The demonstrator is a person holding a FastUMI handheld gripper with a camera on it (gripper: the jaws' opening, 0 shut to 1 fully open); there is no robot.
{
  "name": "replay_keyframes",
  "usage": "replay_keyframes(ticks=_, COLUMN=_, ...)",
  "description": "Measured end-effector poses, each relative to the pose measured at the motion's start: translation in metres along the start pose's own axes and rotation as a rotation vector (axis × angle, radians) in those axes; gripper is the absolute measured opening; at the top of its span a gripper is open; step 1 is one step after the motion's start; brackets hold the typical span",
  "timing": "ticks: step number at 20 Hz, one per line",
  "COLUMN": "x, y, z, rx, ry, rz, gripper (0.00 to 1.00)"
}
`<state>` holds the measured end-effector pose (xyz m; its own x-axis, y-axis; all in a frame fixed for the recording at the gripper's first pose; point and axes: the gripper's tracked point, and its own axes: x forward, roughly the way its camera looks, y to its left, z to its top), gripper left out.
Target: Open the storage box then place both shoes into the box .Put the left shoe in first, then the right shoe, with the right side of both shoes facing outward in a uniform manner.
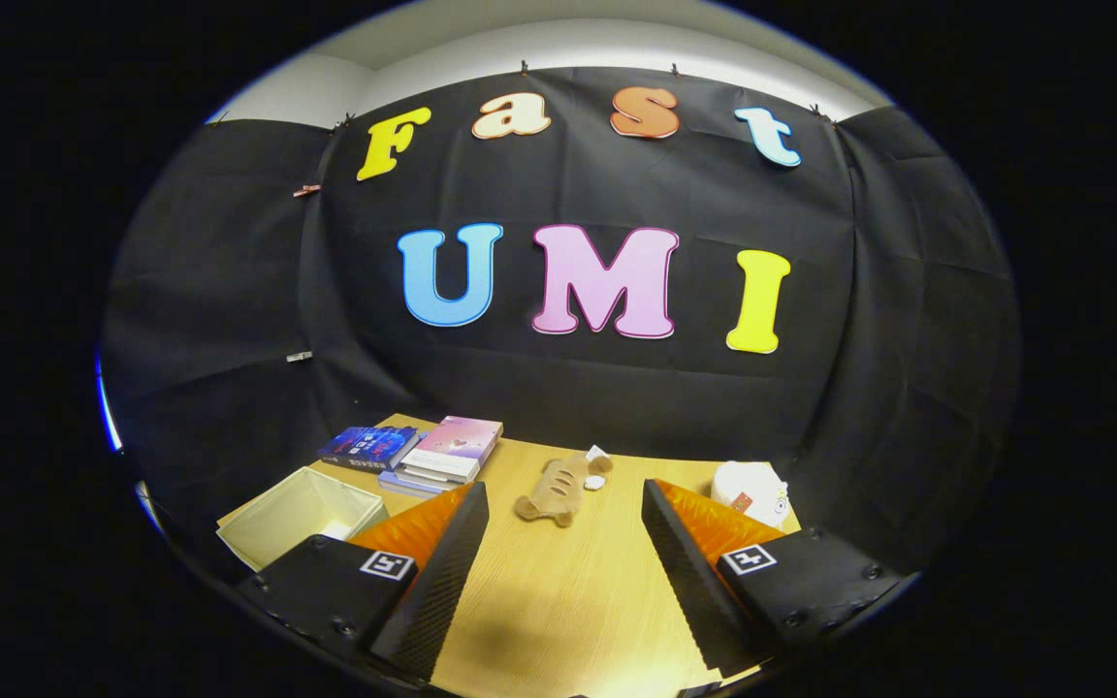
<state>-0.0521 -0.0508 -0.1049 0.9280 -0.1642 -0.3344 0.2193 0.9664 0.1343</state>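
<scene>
My gripper point(563, 488) is open and hovers above a wooden table point(568, 591), with nothing between its fingers. Just beyond the fingertips, roughly on the line between them, lies a small tan shoe-like item point(547, 496) with holes along its top and small white bits point(597, 467) beside it. A cream fabric box point(272, 509) with an open top stands to the left, partly hidden behind the left finger. A white soft item point(748, 485) with a small red tag sits past the right finger; I cannot tell what it is.
A stack of books point(447, 451) and a dark blue book point(369, 446) lie at the table's far left, behind the cream box. The black cloth wall rises directly behind the table's far edge.
</scene>
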Motion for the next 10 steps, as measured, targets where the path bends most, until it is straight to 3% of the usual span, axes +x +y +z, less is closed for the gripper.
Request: replay_keyframes(ticks=10, x=-0.012, y=-0.02, z=-0.004, rx=0.059, ry=0.015, rz=0.012, gripper=0.99)
